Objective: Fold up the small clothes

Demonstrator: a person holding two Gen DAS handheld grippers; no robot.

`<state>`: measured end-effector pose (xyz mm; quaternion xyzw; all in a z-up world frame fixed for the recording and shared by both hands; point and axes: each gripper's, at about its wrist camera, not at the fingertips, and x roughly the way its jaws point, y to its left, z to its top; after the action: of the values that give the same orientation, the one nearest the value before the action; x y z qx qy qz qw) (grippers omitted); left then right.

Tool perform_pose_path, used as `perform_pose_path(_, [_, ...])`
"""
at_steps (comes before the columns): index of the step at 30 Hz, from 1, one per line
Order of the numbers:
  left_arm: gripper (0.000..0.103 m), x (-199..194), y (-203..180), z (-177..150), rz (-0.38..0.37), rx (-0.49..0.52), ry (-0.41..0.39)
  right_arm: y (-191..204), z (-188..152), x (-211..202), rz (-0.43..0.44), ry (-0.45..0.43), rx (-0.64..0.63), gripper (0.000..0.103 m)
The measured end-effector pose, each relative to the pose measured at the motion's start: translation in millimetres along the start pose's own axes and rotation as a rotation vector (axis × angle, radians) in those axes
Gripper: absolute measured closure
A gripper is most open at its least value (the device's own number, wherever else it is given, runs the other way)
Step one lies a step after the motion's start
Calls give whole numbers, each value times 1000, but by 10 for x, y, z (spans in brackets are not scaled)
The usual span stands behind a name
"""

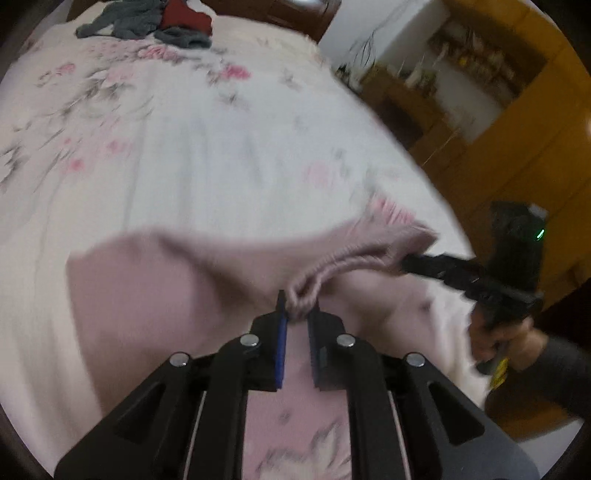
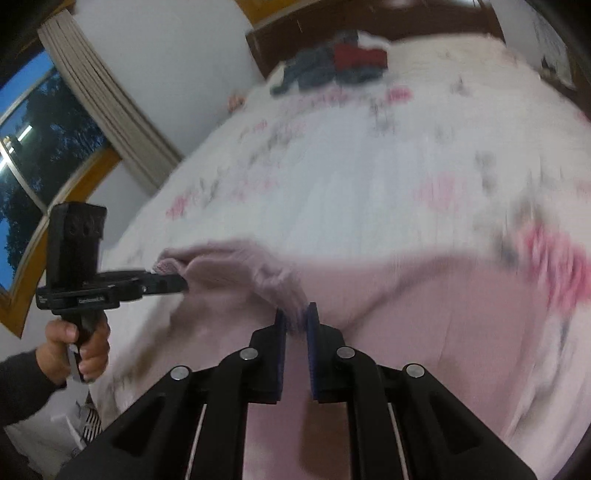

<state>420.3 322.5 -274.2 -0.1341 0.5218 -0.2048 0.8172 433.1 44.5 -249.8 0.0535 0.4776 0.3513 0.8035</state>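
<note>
Left gripper [image 1: 298, 308] and right gripper [image 2: 296, 317], jaws each pinching the ribbed hem of the pink garment [image 1: 155, 280]; two grips well apart stretch the edge, presumably to spread it flat over the floral bed [image 1: 177, 147] for folding; farther off, a clothes pile [image 1: 147, 20] near the headboard.

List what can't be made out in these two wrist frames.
- Pink garment: type unclear, both views motion-blurred; lower part hidden behind the left gripper and right gripper.
- Clothes pile at the far end of the bed: small and blurred, pieces can't be counted.
- Shelf items: left wrist view, too blurred to identify.
- Person: only hands and sleeves show, cut off by the frame edges.
</note>
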Motion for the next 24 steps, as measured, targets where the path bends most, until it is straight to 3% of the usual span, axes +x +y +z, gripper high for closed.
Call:
perform_pose_path(3, [90, 133, 214, -384, 10, -97, 97, -78, -425, 131, -32, 108, 40, 85])
perform_pose_path(6, [90, 49, 322, -470, -46, -177, 70, -209, -592, 51, -20, 108, 149, 83])
perform_pose_path(8, [90, -54, 307, -395, -149, -222, 6, -311, -559, -7, 44, 72, 268, 79])
perform_pose_path(10, [84, -52, 238, -257, -249, -240, -37, -331, -519, 6, 92, 46, 326, 79])
perform_pose_path(13, [77, 132, 154, -102, -342, -257, -36, -227, -386, 129, 162, 22, 349, 79])
perform_pose_path(15, [77, 369, 188, -58, -337, -280, 5, -188, -326, 304, 201, 51, 362, 79])
perform_pose_path(18, [80, 740, 380, -170, -228, -301, 113, -251, -373, 542, 160, 130, 351, 79])
perform_pose_path(19, [94, 762, 413, -255, -220, -307, 124, -315, -401, 585, 133, 153, 339, 89])
perform_pose_path(20, [101, 781, 512, -305, -222, -322, 132, -362, -445, 592, 110, 167, 328, 103])
perform_pose_path(24, [101, 606, 647, -410, -235, -325, 97, -490, -504, 473, 101, 173, 306, 102])
